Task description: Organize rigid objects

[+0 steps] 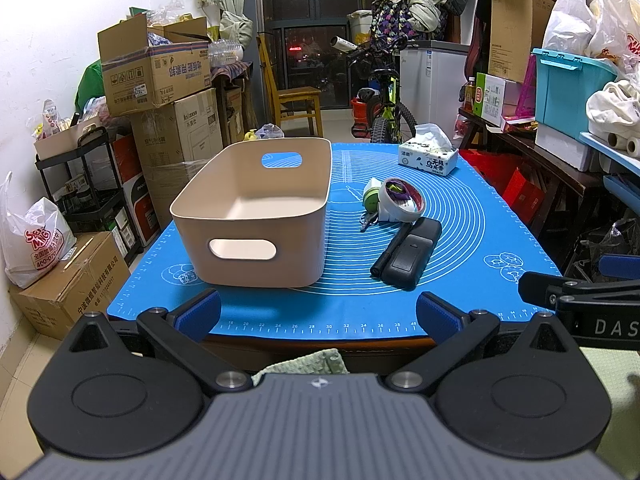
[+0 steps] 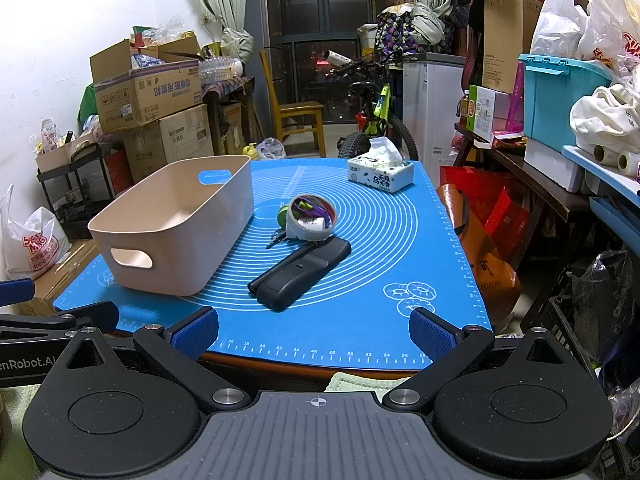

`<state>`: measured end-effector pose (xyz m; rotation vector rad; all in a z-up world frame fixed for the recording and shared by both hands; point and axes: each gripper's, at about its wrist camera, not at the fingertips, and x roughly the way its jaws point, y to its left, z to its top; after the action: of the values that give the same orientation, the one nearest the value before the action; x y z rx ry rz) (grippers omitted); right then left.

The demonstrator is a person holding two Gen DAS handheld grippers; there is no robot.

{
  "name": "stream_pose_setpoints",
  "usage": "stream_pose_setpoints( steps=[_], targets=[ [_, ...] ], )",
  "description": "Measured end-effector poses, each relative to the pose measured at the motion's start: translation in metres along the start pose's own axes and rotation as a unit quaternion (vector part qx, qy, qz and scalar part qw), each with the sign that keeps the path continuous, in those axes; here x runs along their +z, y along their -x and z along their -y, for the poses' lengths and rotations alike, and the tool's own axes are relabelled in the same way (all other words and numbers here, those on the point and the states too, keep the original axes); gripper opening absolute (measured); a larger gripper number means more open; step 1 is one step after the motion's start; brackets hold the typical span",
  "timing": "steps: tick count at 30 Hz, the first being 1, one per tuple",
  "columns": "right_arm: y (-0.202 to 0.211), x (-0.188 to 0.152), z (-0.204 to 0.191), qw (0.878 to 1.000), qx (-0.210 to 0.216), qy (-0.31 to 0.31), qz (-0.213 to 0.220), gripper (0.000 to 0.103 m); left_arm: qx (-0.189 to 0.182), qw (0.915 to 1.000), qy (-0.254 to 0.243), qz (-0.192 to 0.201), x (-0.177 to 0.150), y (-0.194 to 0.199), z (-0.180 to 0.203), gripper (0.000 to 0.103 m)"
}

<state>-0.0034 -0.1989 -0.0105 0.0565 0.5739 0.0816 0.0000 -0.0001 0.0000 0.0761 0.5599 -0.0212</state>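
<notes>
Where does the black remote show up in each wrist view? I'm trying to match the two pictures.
Left wrist view: the black remote lies right of centre on the blue mat, right of the beige bin.
Right wrist view: the black remote lies near the centre, right of the beige bin.
Shared landmark: the tissue box at the mat's far right.
</notes>
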Motion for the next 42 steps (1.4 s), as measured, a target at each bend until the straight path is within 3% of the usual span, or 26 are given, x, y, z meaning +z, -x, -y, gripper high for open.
stream_pose_setpoints(
  steps=[29, 37, 42],
  targets=[
    [-0.001, 0.006, 0.005, 1.000, -0.006, -0.017, -0.005, 0.101, 0.005, 1.0000, -0.003, -0.003, 0.002, 0.000, -0.001, 0.102],
    [-0.009, 0.032, -0.001, 1.000, 0.002, -0.026, -0.009, 0.101, 0.022, 0.9990, -0.038, 0.009, 0.041, 0.001, -0.012, 0.102],
    [-0.019, 0.054, 0.003, 0.999, 0.012, -0.049, -0.004, 0.101, 0.012, 0.9988, -0.048, -0.003, 0.077, -0.011, -0.026, 0.102]
  ],
)
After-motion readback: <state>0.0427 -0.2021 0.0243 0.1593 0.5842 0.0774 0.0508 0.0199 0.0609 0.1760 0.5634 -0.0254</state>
